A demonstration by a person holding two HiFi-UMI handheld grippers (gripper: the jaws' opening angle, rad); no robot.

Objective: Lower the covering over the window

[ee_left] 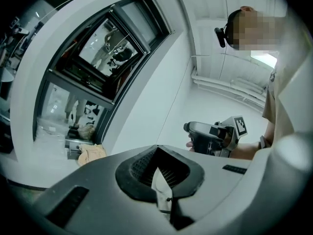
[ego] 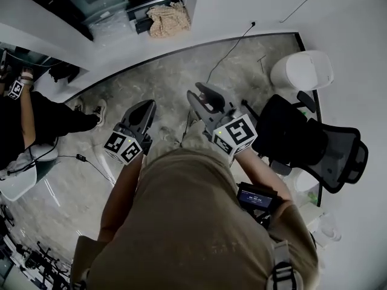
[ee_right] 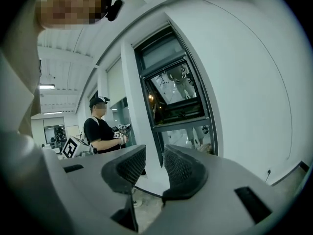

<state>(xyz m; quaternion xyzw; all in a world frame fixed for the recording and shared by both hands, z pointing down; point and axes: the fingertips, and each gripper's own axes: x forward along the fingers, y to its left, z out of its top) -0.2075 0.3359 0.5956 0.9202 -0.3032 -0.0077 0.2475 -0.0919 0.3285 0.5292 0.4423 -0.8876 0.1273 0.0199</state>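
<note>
The window (ee_right: 175,93) has a dark frame set in a white wall, and its glass reflects the room. It also shows in the left gripper view as the window (ee_left: 100,53), up and to the left. I cannot make out a covering or a cord on it. My left gripper (ee_left: 157,169) is shut with nothing between its pads. My right gripper (ee_right: 154,168) is open and empty, pointing towards the window from a distance. In the head view the left gripper (ego: 147,106) and right gripper (ego: 201,94) are side by side in front of my body, above the floor.
A black office chair (ego: 317,147) and a white round bin (ego: 302,70) stand to my right. A beige cloth (ego: 168,18) lies by the window sill. Another person (ee_right: 101,129) in black, holding grippers, stands to the left. A cable (ego: 227,56) runs across the grey floor.
</note>
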